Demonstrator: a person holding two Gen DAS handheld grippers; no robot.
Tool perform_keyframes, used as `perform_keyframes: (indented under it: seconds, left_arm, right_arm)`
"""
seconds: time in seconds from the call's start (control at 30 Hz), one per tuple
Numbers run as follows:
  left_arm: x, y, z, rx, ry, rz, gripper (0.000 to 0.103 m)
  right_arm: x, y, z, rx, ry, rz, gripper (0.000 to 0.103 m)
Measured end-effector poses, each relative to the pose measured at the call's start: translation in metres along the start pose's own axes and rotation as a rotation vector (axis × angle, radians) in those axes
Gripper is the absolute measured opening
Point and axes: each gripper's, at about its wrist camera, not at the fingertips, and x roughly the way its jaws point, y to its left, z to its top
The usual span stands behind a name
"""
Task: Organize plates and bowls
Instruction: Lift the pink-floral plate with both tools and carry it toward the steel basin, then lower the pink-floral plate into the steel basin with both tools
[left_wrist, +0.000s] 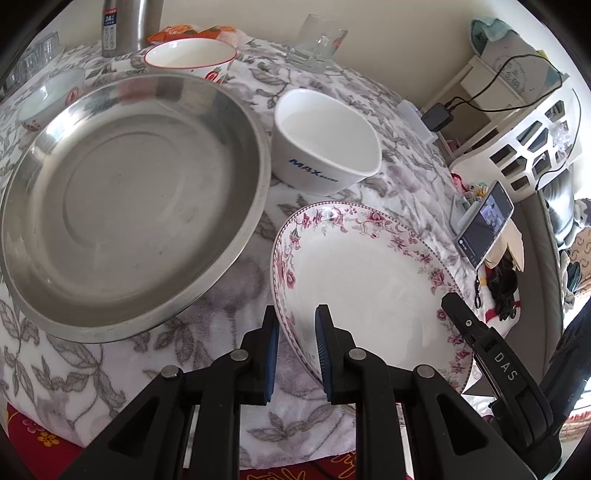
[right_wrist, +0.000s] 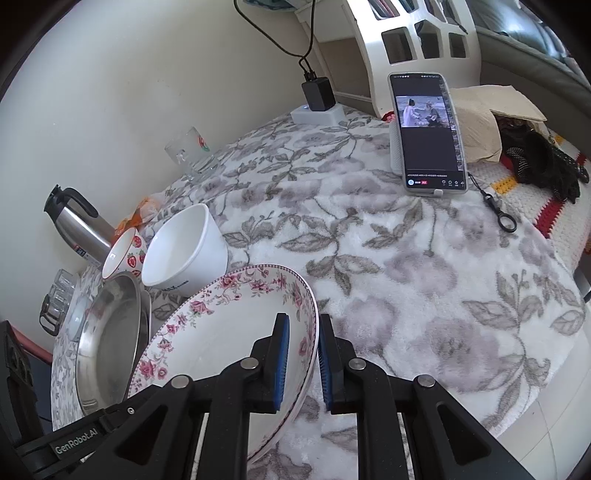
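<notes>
Two grippers clamp one floral plate (left_wrist: 365, 280) by opposite rims — left gripper (left_wrist: 297, 325) and right gripper (right_wrist: 303, 332) — tilted above the tablecloth (right_wrist: 406, 266), beside one steel pan (left_wrist: 129, 199) and three bowls — one plain white bowl (left_wrist: 325, 140).

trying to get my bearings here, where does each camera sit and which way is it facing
Left wrist: on the left gripper, looking down its fingers over the floral-rimmed white plate toward the wide steel basin; the right gripper shows.
Right wrist: on the right gripper, facing the propped phone; the left gripper shows.
Shared: plate, basin, plain white bowl, each gripper clamping an opposite plate rim.
</notes>
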Motion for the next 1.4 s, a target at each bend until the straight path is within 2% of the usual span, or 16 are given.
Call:
perform_keyframes:
  seconds: [0.73, 1.13, 1.4]
  left_arm:
    - [-0.015, -0.008, 0.004, 0.028, -0.041, -0.074, 0.022]
    - [-0.046, -0.008, 0.013, 0.047, -0.14, -0.123, 0.022]
    - [-0.073, 0.017, 0.026, 0.03, -0.218, -0.126, 0.022]
  right_arm:
    - [-0.017, -0.005, -0.001, 0.035, -0.06, 0.003, 0.016]
    - [-0.038, 0.012, 0.002, 0.028, -0.161, 0.059, 0.016]
    - [-0.037, 0.049, -0.002, -0.011, -0.153, 0.097, 0.016]
